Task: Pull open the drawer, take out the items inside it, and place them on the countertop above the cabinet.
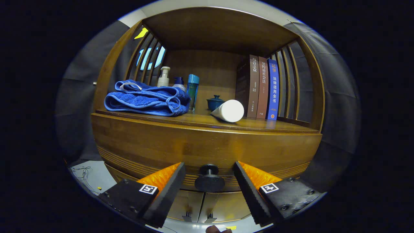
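Observation:
A wooden cabinet faces me with its drawer front point(207, 147) closed. The drawer's round dark knob point(209, 180) sits between my two fingers, with a gap on each side, so neither finger touches it. My gripper point(209, 169) is open around the knob. Above the drawer is the countertop point(268, 124), a wooden shelf under a wooden roof. The drawer's contents are hidden.
On the countertop lie a folded blue towel point(147, 98), a white pump bottle point(164, 77), a smaller pump bottle point(179, 83), a blue bottle point(192, 92), a small blue lidded cup point(214, 102), a white tube on its side point(229, 111) and three upright books point(261, 88). Two lower doors point(200, 207) sit below the drawer.

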Demonstrator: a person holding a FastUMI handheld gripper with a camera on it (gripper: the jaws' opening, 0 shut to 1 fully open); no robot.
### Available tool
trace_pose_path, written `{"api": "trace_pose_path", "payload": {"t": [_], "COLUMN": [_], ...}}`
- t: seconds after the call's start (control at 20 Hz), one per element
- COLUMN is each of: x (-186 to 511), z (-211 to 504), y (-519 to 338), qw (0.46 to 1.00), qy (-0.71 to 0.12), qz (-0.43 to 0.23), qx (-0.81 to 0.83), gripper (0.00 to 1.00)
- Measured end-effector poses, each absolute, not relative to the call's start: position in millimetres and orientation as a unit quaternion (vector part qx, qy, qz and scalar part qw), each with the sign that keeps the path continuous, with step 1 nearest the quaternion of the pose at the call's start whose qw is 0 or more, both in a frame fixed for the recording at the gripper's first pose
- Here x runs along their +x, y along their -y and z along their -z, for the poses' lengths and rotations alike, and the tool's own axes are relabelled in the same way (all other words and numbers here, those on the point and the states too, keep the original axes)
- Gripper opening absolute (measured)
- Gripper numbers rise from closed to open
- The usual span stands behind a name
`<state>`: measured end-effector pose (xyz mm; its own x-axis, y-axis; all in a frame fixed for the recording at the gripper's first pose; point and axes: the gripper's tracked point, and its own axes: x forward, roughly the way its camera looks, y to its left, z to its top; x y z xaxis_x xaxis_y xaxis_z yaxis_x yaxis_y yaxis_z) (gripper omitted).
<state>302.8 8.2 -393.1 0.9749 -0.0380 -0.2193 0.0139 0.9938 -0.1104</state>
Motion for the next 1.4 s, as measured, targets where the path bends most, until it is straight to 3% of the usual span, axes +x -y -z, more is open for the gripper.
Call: {"api": "trace_pose_path", "payload": {"t": [0.4, 1.4], "x": [283.9, 137.6], "z": [357.3, 126.6], "y": [-1.5, -6.7], "qw": [0.994, 1.0], "qy": [-0.097, -0.024], "qz": [0.01, 0.001], "qx": [-0.043, -0.01], "gripper": [0.99, 0.98]}}
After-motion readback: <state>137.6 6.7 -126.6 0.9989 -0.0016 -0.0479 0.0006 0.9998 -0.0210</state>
